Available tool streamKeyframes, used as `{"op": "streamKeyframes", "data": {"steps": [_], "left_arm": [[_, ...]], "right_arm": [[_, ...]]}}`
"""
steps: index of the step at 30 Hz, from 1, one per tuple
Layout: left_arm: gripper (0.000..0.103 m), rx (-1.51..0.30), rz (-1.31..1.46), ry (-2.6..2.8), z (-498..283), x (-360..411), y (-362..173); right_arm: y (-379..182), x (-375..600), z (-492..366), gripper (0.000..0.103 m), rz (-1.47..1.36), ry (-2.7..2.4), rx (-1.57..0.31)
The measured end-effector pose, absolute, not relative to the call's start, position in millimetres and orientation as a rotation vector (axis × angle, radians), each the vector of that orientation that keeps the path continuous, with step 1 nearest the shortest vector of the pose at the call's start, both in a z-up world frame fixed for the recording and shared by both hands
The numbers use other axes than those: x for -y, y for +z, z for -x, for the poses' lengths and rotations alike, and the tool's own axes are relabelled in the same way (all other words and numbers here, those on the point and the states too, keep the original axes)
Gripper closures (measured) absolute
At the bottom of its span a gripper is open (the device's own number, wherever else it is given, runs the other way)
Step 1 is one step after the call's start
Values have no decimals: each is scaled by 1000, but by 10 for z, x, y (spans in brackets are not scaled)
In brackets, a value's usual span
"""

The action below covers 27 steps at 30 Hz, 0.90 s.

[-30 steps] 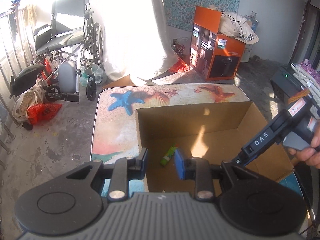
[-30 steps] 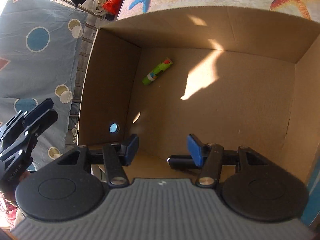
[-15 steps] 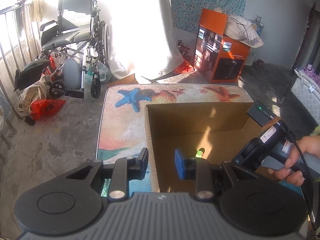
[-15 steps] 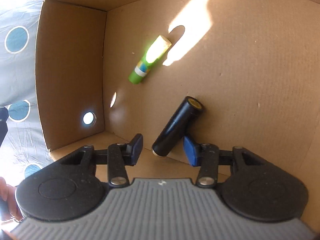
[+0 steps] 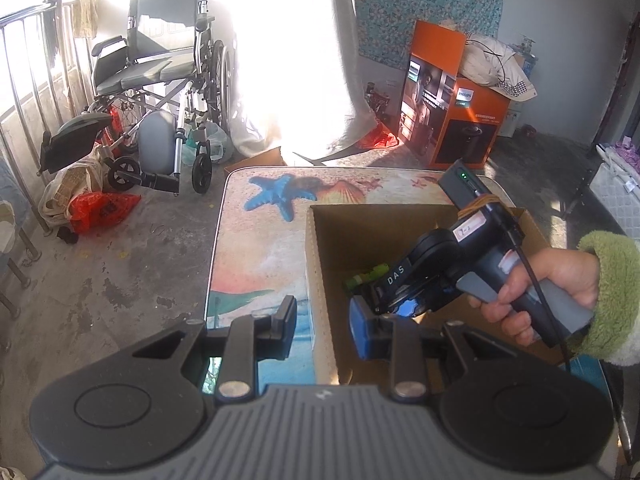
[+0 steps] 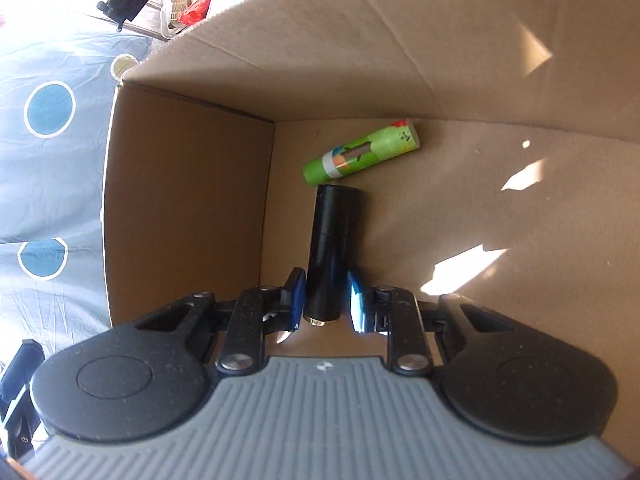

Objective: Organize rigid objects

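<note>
Item 1: cardboard box (image 6: 192,208), open-topped, standing on a table (image 5: 260,256) printed with starfish and shells.

Item 2: black cylinder (image 6: 331,248), lying on the box floor near the left wall, its near end between our right gripper's (image 6: 324,300) blue pads. The jaws are closing on it; the left pad looks to touch its side, while a thin gap shows at the right pad.

Item 3: green tube (image 6: 360,152) with a patterned label, lying on the box floor at the far wall, its near end just beside the far end of the black cylinder.

Item 4: our left gripper (image 5: 322,320), held over the box's left wall, jaws set narrow with nothing between them.

Item 5: our right hand (image 5: 544,288), in a green fleecy sleeve (image 5: 612,300), gripping the right tool's handle inside the box.
</note>
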<state>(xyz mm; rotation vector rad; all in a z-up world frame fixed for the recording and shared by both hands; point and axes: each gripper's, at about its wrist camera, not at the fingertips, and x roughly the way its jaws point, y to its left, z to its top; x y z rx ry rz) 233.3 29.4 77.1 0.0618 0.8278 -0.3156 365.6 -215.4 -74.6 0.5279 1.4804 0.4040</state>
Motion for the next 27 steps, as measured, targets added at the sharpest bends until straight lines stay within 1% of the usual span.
{"op": "streamKeyframes", "data": {"steps": [1, 4, 5, 6, 8, 11, 18, 21, 25, 27], "left_arm": [[73, -826, -62, -314, -2326, -301, 774], [73, -823, -60, -314, -2298, -291, 795], [72, -820, -61, -316, -2284, -291, 804], [71, -817, -60, -317, -2259, -295, 816], [69, -812, -58, -321, -2225, -294, 842], [68, -802, -54, -326, -2156, -310, 888], [67, -775, -32, -336, -1891, -332, 1025], [66, -764, -17, -346, -1698, -372, 1079], [63, -762, 0, -371, -1409, -398, 1063], [62, -774, -2, -394, -1246, -380, 997]], "right_arm": [[-712, 2120, -3684, 81, -515, 407, -1463], [-641, 2024, -3726, 76, -465, 434, -1440], [-601, 2017, -3722, 68, -464, 434, -1441], [-574, 2011, -3709, 58, -461, 439, -1445], [-502, 2018, -3661, 48, -449, 444, -1436], [-428, 2167, -3561, 44, -431, 444, -1407], [54, 2505, -3166, 44, -471, 450, -1296], [382, 2684, -2839, 44, -491, 485, -1187], [842, 2921, -2142, 44, -509, 523, -1015], [954, 3019, -1822, 44, -500, 528, -939]]}}
